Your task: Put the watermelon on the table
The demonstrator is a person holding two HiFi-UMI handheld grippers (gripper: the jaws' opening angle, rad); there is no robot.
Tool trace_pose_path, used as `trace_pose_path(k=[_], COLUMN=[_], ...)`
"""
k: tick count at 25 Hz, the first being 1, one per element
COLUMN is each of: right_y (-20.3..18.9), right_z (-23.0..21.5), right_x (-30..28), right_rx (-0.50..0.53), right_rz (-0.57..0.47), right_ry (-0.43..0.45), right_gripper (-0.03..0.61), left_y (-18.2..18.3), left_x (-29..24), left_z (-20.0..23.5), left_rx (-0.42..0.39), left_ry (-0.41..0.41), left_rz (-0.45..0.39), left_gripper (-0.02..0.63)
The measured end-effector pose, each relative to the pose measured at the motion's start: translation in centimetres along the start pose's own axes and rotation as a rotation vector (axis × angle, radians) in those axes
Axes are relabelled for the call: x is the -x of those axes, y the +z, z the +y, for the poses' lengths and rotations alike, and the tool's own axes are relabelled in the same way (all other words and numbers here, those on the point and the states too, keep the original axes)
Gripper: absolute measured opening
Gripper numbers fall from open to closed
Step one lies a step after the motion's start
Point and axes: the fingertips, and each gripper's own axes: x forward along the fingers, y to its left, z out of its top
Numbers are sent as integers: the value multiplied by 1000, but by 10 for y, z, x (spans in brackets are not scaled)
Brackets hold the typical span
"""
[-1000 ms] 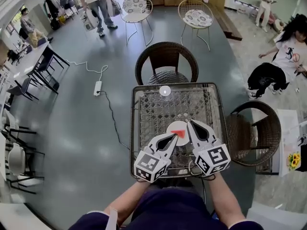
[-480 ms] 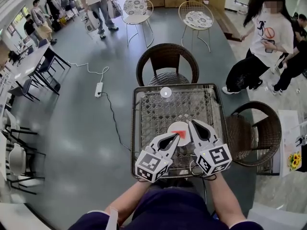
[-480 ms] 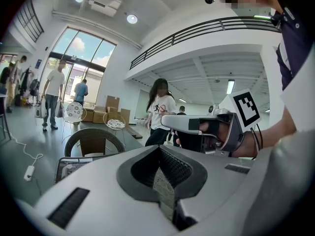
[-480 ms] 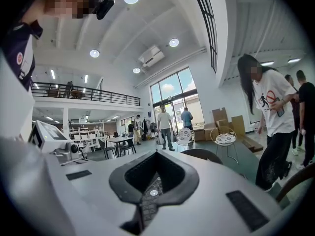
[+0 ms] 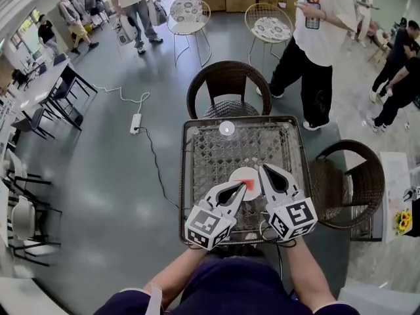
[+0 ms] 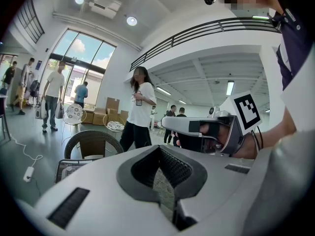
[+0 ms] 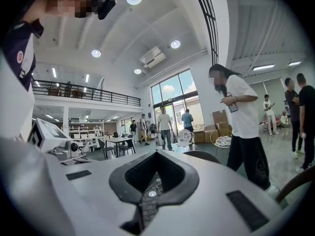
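You are holding two grippers: one left gripper [image 5: 244, 185] and one right gripper [image 5: 262, 168]. One table [image 5: 182, 176] is carrying one plate [image 5: 240, 173] with one watermelon slice [image 5: 249, 184] and, by its far edge, one clear disc [image 5: 226, 127]. Two wicker chairs are standing at it: the far chair [image 5: 228, 77] and the right-edge chair [image 5: 357, 182]. One power strip [image 5: 134, 121] is lying off the table's left edge.

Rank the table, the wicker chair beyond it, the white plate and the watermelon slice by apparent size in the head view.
Largest to smallest:
table
wicker chair
white plate
watermelon slice
The chair sits farther from the camera, so its true size against the table is unsure.
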Motion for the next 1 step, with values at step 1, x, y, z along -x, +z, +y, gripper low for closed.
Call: trace_pose_path(k=[1], right_y=[1], right_z=[0], right_x=[1], right_rx=[0], right_rz=[-2], right_ry=[-1], right_gripper=[2], left_y=[1], left_x=[0], left_z=[-1], left_rx=[0], left_ry=[0], left_rz=[-2], left_gripper=[5])
